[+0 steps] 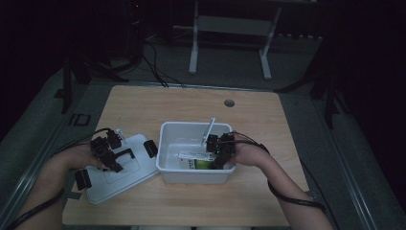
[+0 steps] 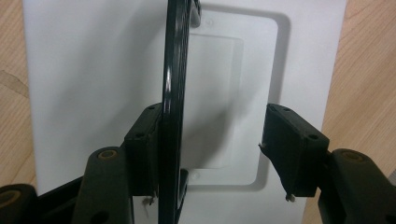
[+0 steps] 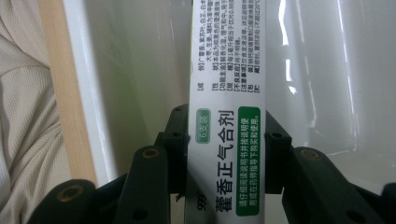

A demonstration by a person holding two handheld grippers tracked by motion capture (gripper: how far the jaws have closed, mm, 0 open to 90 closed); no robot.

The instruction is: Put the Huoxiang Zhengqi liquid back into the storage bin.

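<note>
A white lid [image 1: 122, 175] [image 2: 84, 70] lies flat on the table at the left. Its black handle [image 1: 125, 154] [image 2: 175, 93] stands upright. My left gripper [image 1: 111, 160] [image 2: 212, 114] hovers over it, open, with the handle against one pad and the other pad well apart. A white bin [image 1: 191, 175] [image 3: 140, 60] sits mid-table. My right gripper [image 1: 218, 160] [image 3: 226, 116] reaches down into it, shut on a white and green medicine box [image 1: 196, 160] [image 3: 229, 60], with a pad on each side.
A thin white stick [image 1: 209, 129] leans on the bin's far wall. Black latches [image 1: 151, 148] stick out from the lid's ends. A round cable hole [image 1: 229, 103] is in the far tabletop. The table's near edge [image 3: 56, 70] runs beside the bin.
</note>
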